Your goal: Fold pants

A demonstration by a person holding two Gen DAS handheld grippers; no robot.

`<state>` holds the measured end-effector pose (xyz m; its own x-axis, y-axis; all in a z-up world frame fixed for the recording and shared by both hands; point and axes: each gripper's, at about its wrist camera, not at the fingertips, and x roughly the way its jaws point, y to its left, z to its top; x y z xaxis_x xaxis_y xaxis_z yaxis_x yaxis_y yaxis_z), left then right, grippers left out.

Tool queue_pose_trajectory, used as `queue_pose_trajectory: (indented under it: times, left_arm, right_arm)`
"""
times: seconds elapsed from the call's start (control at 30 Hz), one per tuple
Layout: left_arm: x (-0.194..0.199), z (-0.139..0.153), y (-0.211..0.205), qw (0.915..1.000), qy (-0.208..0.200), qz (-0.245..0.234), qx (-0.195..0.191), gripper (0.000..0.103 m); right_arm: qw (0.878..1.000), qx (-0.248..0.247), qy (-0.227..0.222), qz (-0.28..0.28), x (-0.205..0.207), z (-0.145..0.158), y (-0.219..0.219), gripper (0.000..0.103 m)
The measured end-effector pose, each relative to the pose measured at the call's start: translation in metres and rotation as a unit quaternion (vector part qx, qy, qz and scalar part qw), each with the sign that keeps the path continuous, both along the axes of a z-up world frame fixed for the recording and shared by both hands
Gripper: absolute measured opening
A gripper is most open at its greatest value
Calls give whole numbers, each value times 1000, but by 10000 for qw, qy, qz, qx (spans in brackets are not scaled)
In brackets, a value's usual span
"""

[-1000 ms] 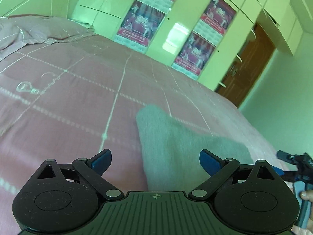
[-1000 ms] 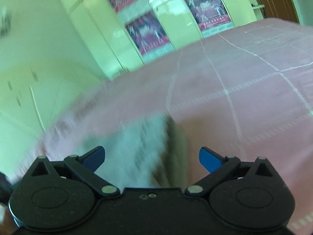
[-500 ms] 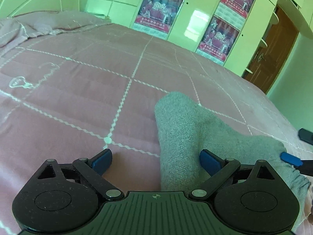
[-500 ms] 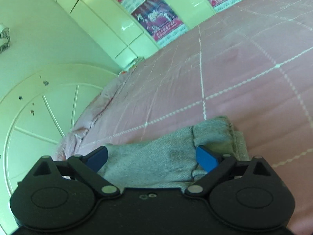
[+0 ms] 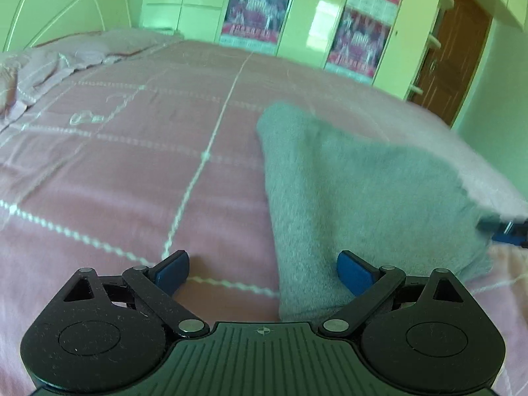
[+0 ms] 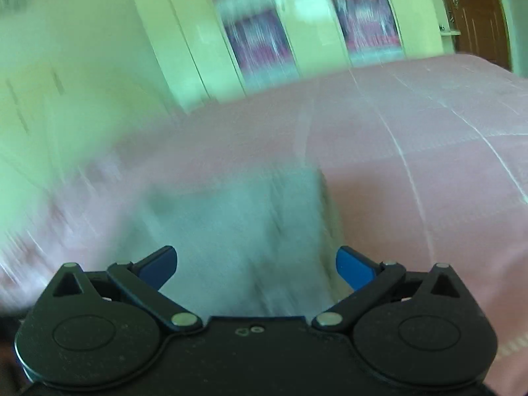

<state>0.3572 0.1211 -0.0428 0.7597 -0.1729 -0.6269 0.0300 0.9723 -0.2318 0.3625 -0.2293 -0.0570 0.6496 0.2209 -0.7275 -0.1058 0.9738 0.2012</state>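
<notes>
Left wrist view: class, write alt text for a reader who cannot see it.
Folded grey pants lie on a pink bedspread, ahead of the open left gripper. Wardrobe doors with posters stand behind.

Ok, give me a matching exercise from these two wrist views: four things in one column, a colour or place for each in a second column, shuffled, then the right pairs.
Things
1. pants
2. bedspread
3. door
4. posters

Colour or place
A. brown wood, at the far right of the room
B. stuck on the pale wardrobe doors
C. grey, lying folded on the bed
D. pink, crossed by white stitched lines

Pairs: 1-C, 2-D, 3-A, 4-B
</notes>
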Motion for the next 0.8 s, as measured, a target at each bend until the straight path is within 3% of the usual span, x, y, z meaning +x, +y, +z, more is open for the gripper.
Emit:
queue_pose_trajectory:
  times: [0.03, 0.13, 0.43, 0.57, 0.67, 0.8]
  left_arm:
    - [-2, 1, 3, 9999, 35, 91, -133, 96]
    - [-17, 17, 4, 9997, 4, 203, -163, 96]
    - [-123, 59, -14, 9982, -448, 106, 390, 96]
    - [-178, 74, -23, 9971, -602, 120, 452, 96]
    - [-216, 81, -28, 9966, -679, 123, 452, 101]
    - [-264, 90, -34, 9950, -868, 83, 494, 103]
  right_arm:
    - [9997, 210, 90, -22, -2, -7, -3, 97]
    - [9979, 483, -378, -208, -28, 13, -15, 97]
    - [9846, 840, -1528, -83, -154, 72, -43, 97]
    - [9812, 1021, -1633, -113, -214, 80, -51, 97]
    - [9832, 1130, -1424, 144, -248, 86, -51, 97]
    - [9836, 914, -1553, 36, -291, 94, -42, 97]
